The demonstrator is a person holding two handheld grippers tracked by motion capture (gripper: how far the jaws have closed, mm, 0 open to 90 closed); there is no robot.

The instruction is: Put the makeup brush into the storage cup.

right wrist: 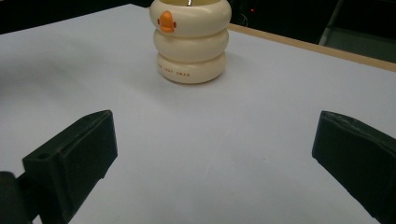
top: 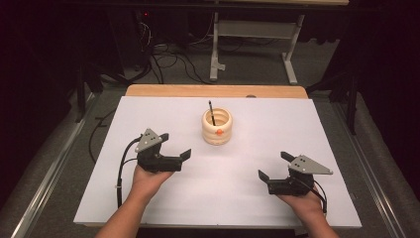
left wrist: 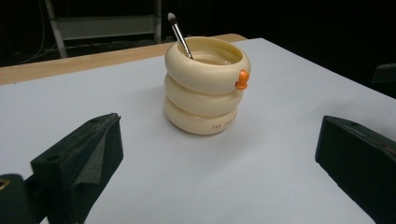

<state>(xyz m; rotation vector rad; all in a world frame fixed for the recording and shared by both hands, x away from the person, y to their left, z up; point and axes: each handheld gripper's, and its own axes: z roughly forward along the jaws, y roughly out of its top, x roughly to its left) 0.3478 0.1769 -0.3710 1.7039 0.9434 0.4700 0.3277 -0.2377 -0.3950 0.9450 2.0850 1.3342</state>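
Holder (top: 217, 127), cream, three stacked rings, orange knob on the top ring, stands upright mid-surface (top: 163, 208) toward the far edge; brush (top: 211, 112) stands in it, leaning, tip above the rim. Left gripper (top: 174, 146) held in left hand (top: 148, 179), near-left of holder, well apart from it, jaws spread wide, nothing between them. Left gripper view: holder (left wrist: 206, 86) ahead between the two jaws, brush (left wrist: 179, 34) bristle end up, knob facing right, small print on bottom ring too small to read. Right gripper (top: 274, 165) in right hand (top: 304, 201), near-right of holder, farther off than the left one, jaws spread wide, empty. Right gripper view: holder (right wrist: 190, 42) ahead left of centre, top cut by the frame edge, knob facing camera. Both grippers low over the white sheet, touching neither holder nor brush. Wooden edge shows beyond the sheet at the far side
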